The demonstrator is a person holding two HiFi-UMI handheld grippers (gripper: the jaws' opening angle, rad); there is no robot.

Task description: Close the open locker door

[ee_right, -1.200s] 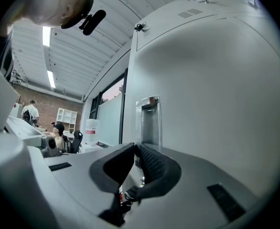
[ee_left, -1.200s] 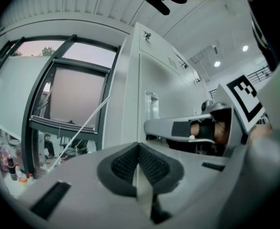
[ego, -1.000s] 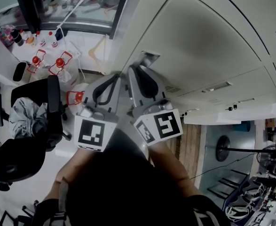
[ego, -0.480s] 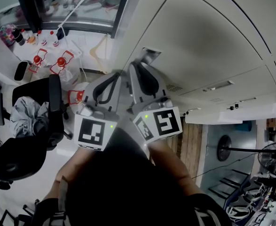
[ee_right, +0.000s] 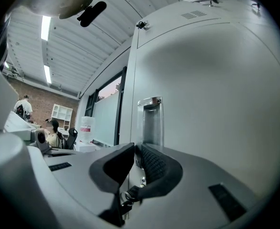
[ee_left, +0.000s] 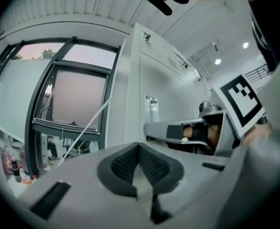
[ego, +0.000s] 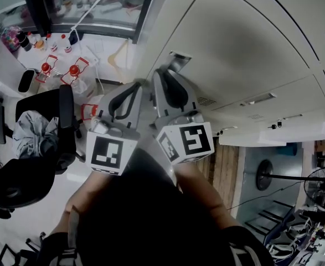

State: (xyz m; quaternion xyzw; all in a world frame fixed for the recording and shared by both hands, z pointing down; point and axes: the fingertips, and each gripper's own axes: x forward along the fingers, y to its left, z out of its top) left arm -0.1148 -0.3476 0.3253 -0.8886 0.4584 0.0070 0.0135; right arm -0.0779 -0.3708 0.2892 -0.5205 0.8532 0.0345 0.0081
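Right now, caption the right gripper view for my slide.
Right tongs, closed and empty, facing the recessed handle on the grey locker door.

Head view first: the locker door [ego: 245,49] gets cut off by the top and right edges, so its full outline can't be made out. The forearms are mostly swallowed by the person's head [ego: 145,215]. In the right gripper view, the handle recess [ee_right: 150,123] is half covered by the right gripper [ee_right: 134,149]. A small metal piece [ee_right: 128,194] underneath can't be identified, and the bottle label [ee_right: 85,126] is too tiny to be read.
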